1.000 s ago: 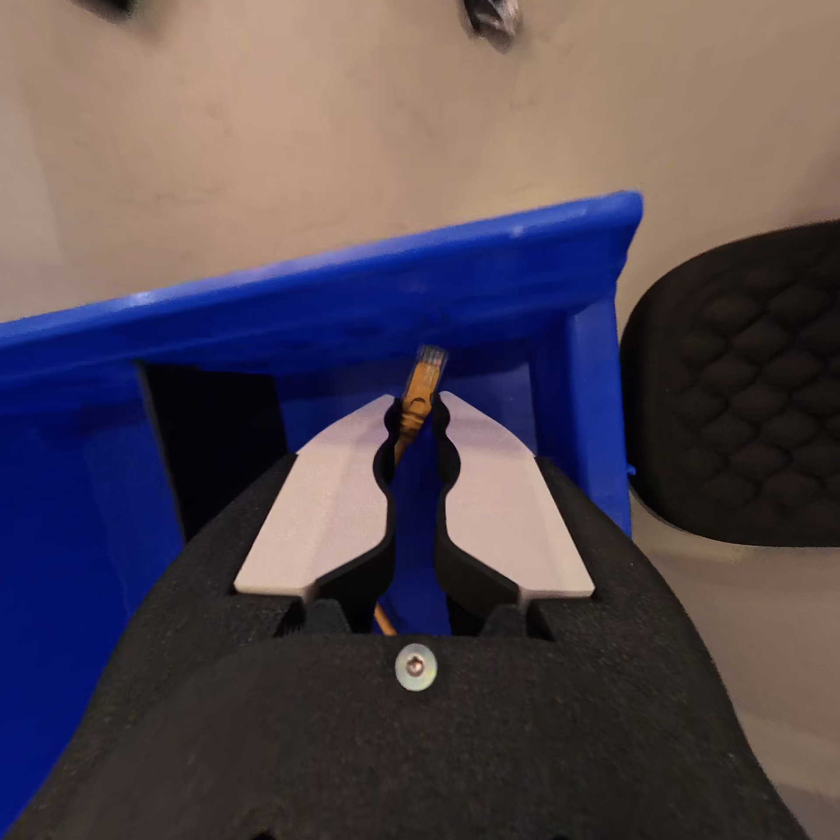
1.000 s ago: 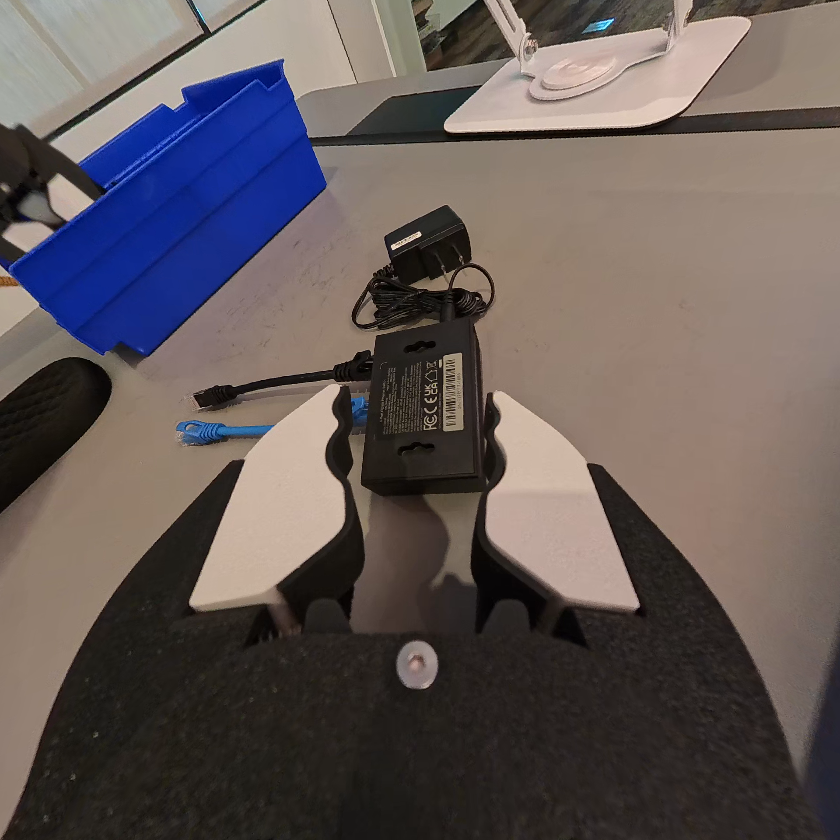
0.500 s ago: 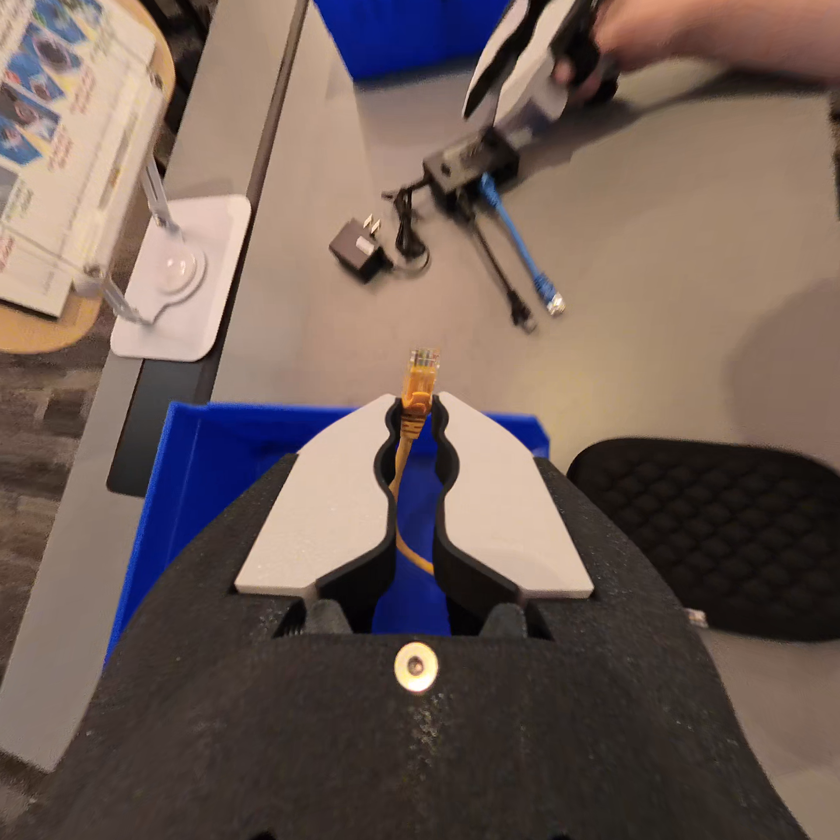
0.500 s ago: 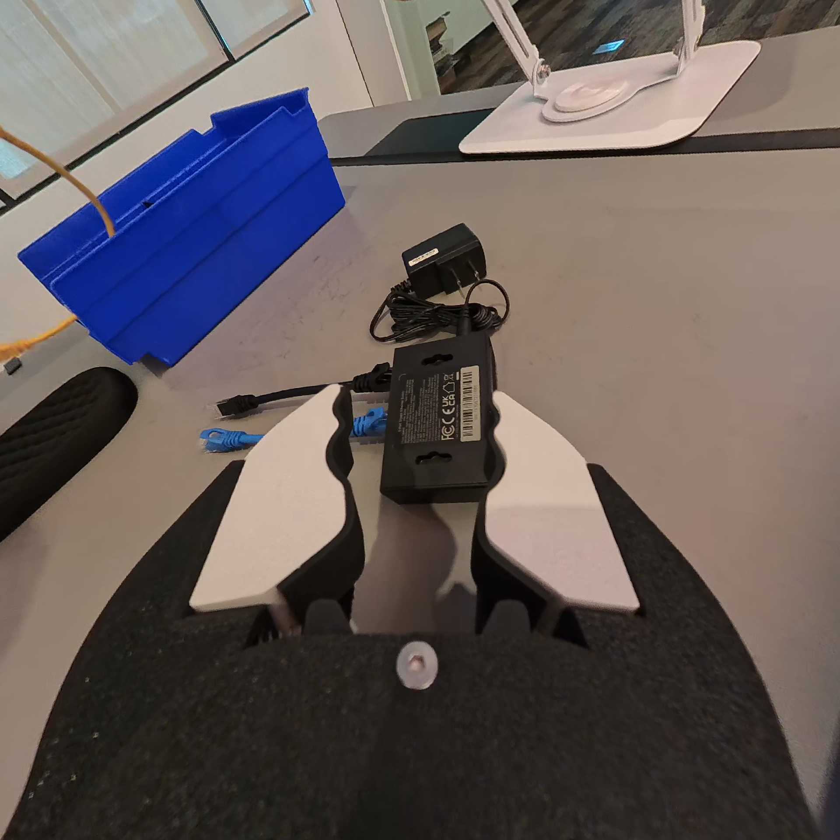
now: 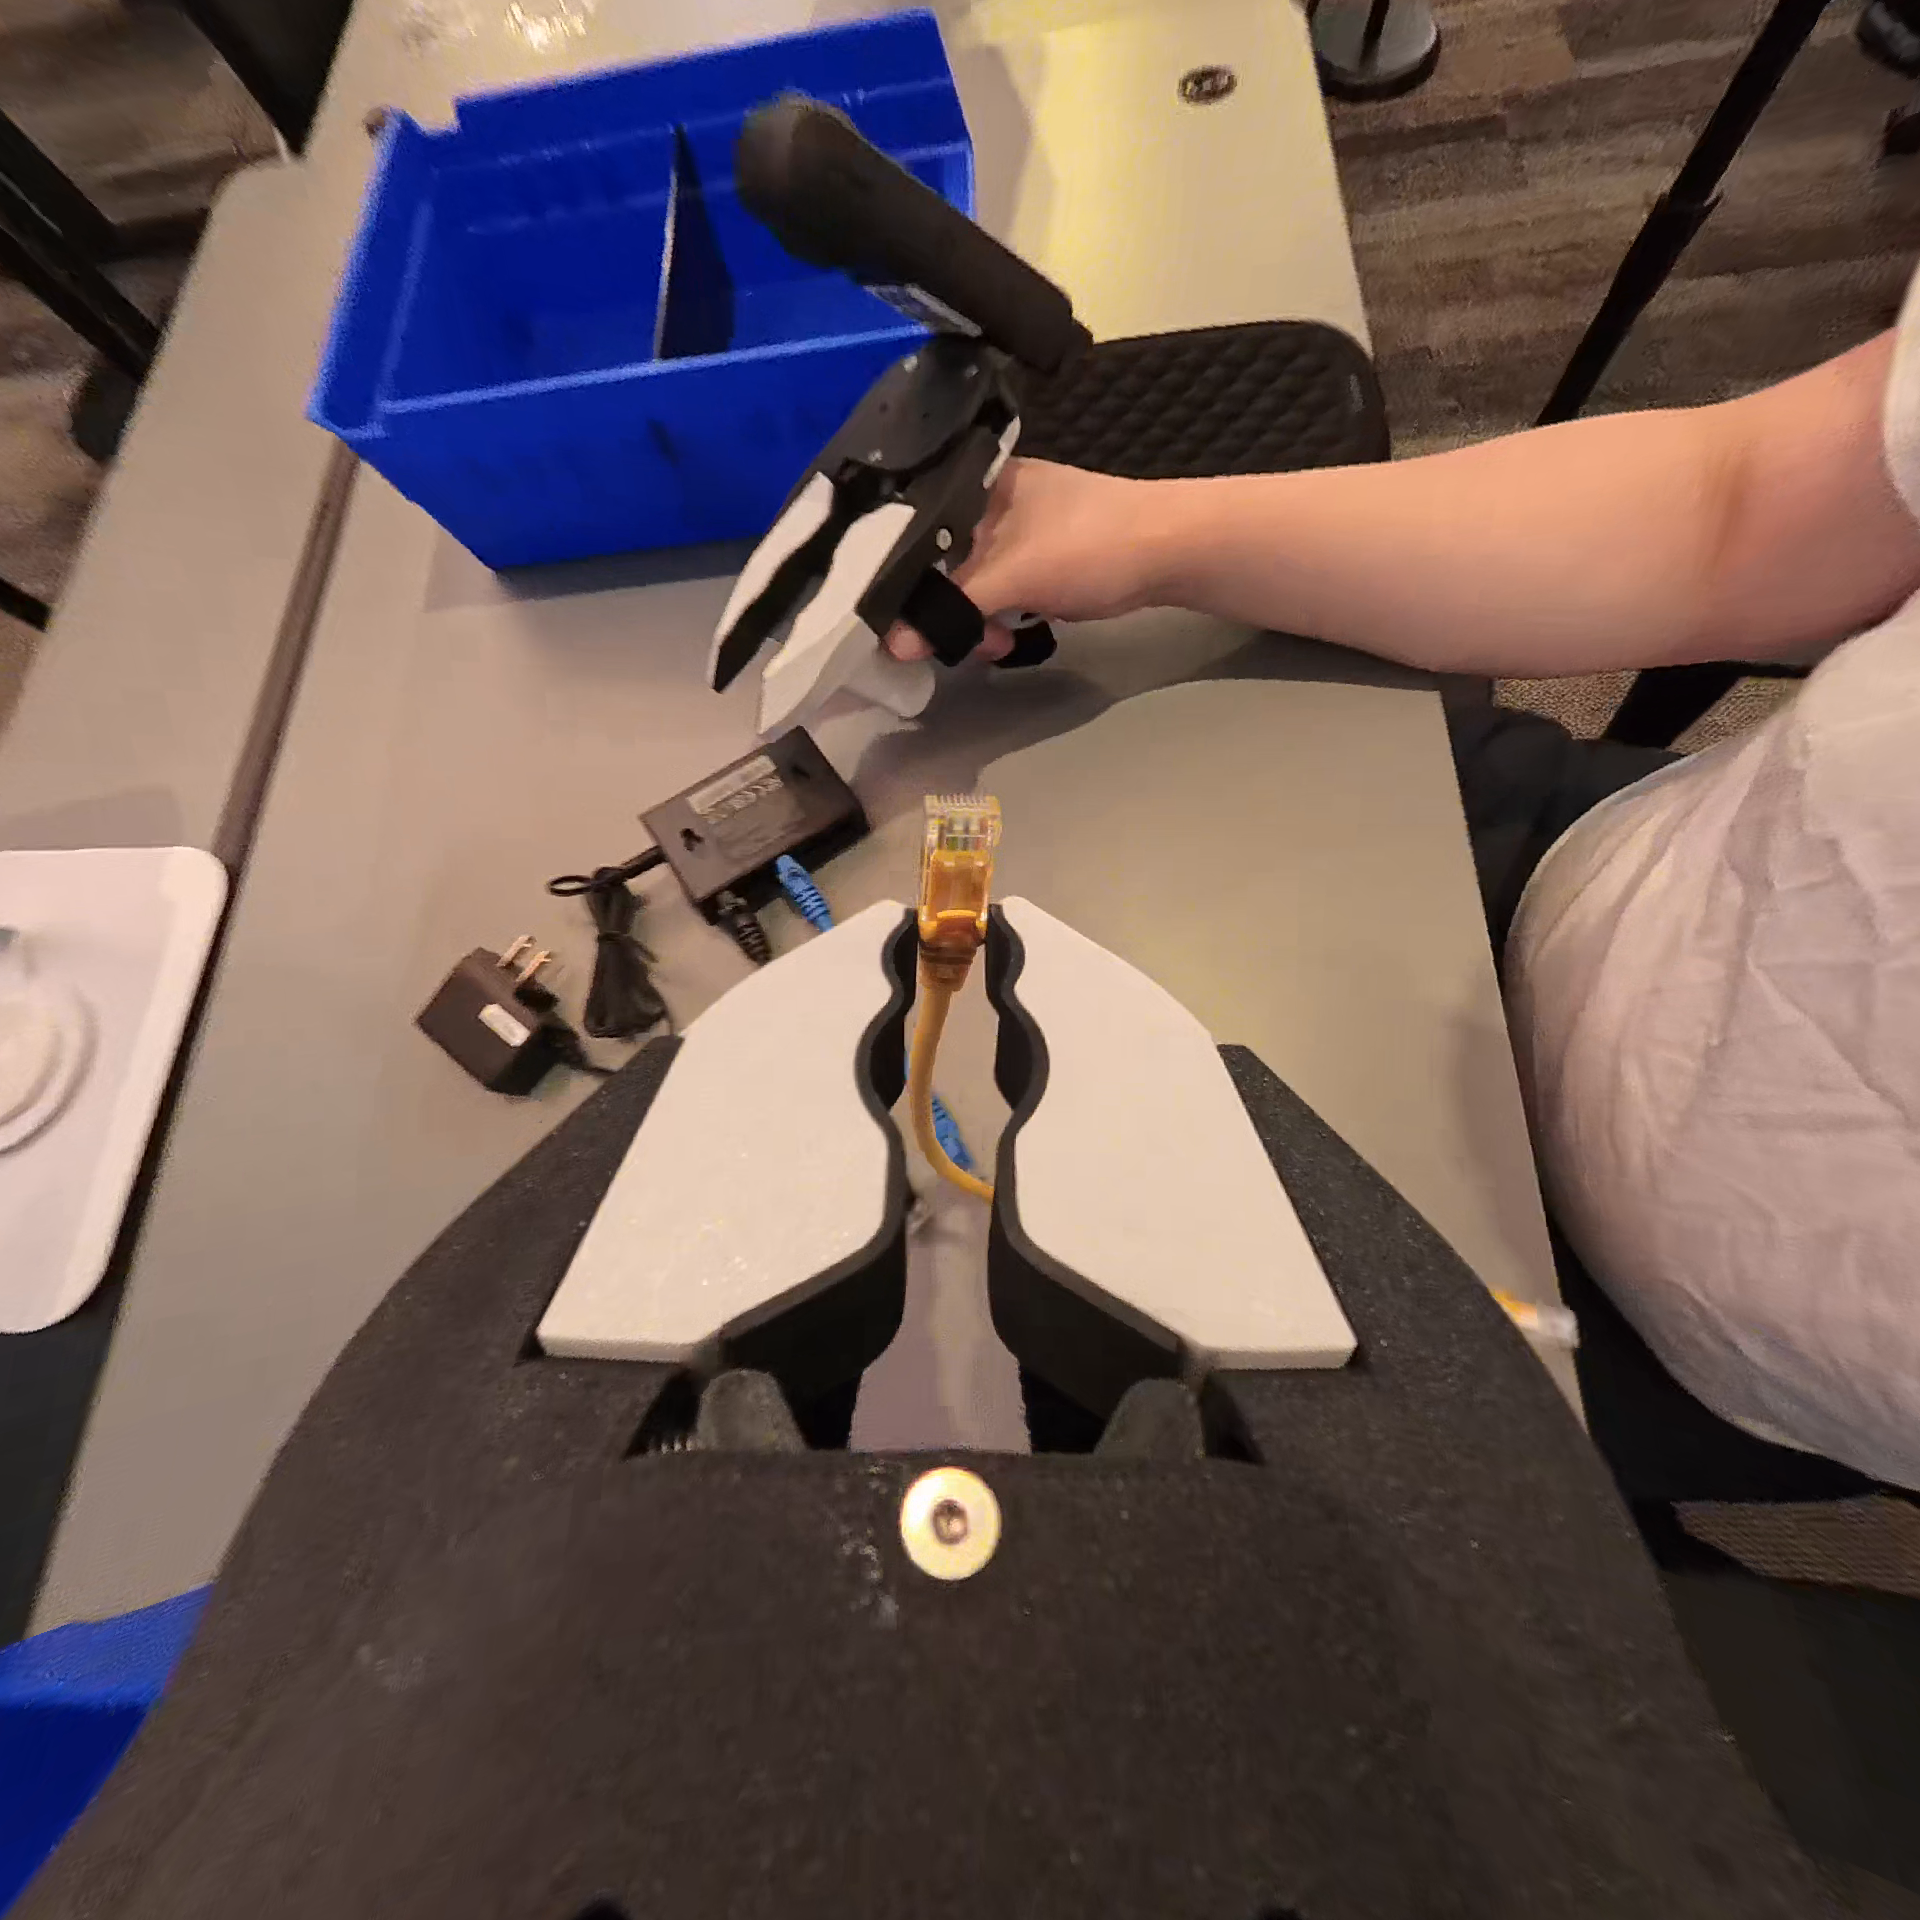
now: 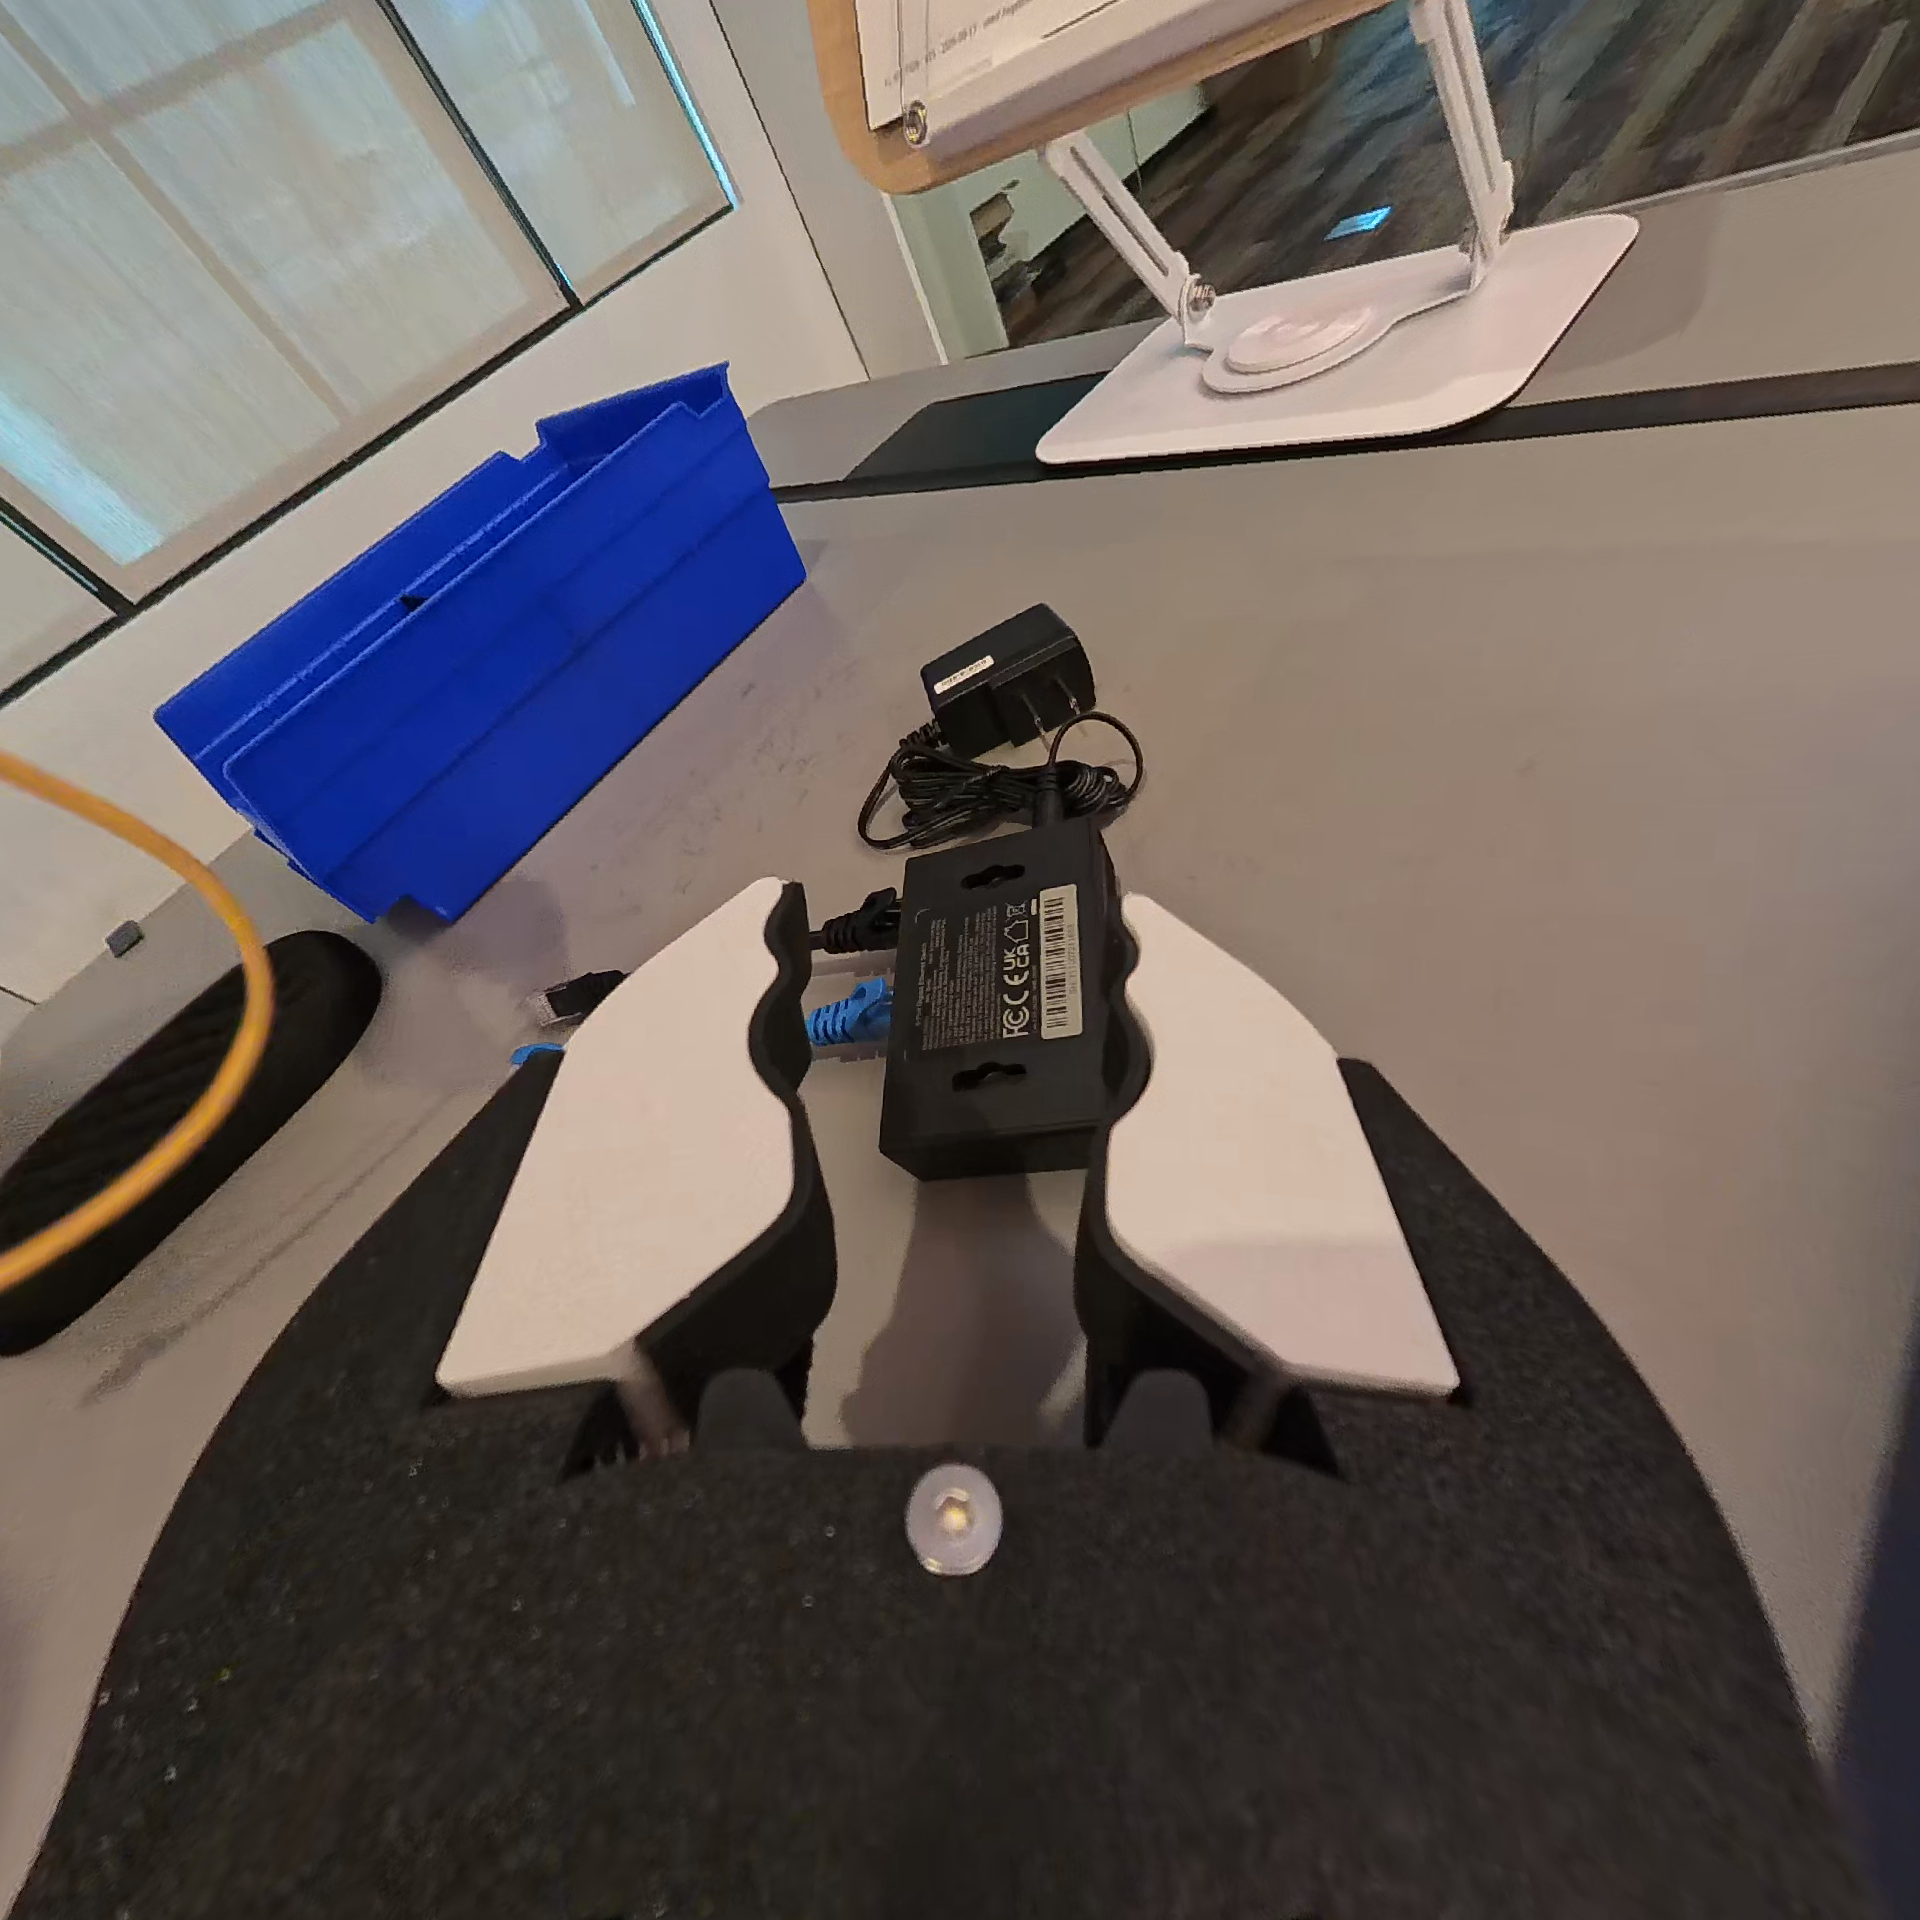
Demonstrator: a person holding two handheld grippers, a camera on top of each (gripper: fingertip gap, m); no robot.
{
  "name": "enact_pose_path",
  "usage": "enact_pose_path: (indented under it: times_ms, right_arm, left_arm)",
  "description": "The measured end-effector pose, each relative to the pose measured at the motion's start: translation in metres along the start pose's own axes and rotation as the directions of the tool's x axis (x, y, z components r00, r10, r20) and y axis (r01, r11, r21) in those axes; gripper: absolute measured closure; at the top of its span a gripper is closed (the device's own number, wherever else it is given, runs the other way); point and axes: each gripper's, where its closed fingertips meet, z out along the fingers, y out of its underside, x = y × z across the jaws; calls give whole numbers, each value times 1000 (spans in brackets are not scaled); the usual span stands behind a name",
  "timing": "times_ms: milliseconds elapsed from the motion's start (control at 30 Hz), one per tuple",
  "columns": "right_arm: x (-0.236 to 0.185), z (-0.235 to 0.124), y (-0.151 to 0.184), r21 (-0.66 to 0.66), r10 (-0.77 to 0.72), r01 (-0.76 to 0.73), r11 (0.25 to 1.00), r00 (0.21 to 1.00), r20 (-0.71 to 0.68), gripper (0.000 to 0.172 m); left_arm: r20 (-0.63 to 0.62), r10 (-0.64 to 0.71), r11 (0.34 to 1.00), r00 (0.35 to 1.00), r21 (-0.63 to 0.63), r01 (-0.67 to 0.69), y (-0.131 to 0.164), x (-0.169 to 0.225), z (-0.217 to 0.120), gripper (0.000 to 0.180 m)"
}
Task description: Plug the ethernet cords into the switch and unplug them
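Observation:
My left gripper (image 5: 956, 920) is shut on the yellow ethernet cord (image 5: 951, 904). The pads pinch the boot just behind the clear plug, which points forward above the table. The black switch (image 6: 997, 1018) lies label side up on the grey table (image 6: 1455, 831). A black cord (image 6: 857, 920) and a blue cord (image 6: 847, 1013) are plugged into its left side. My right gripper (image 6: 956, 899) is open, its fingers astride the switch without gripping it. In the left wrist view it (image 5: 748, 675) hovers just above the switch (image 5: 753, 816). The yellow cord loops at the left of the right wrist view (image 6: 239, 997).
The switch's black power adapter (image 6: 1008, 681) and its coiled lead lie beyond it. A blue bin (image 6: 499, 707) stands at the far left, with a black padded rest (image 6: 156, 1122) in front of it. A white stand base (image 6: 1351, 364) sits at the table's back. A person's arm (image 5: 1351, 540) reaches across. To reach the switch's black power adapter (image 6: 1008, 681) in a straight line is about 15 centimetres for my right fingers, about 25 centimetres for my left. Seen from the left wrist view (image 5: 510, 980) as well.
My left gripper has swung up out of the blue bin and over the table, still shut on the yellow cord. The right gripper has stayed over the switch, tilting slightly.

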Motion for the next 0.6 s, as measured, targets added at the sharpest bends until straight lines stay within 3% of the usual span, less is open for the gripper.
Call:
enact_pose_path:
  times_ms: [167, 300, 400, 600]
  right_arm:
    - [2, -2, -1, 0, -17, 17, 1000, 1000, -20, 120]
    - [9, -5, 0, -17, -62, 61, 998, 995, -82, 121]
    - [11, -6, 0, -28, -62, 60, 998, 994, -91, 121]
    - [7, -7, 2, -48, -75, 71, 996, 995, -72, 121]
  left_arm:
    - [3, -131, 985, 991, -116, 131, 30, -1, 77, 169]
    - [5, -258, 932, 966, -261, 250, 55, -7, 123, 169]
    - [53, -331, 877, 942, -353, 327, 73, -13, 148, 169]
    - [161, -312, 817, 936, -458, 351, 101, -14, 171, 169]
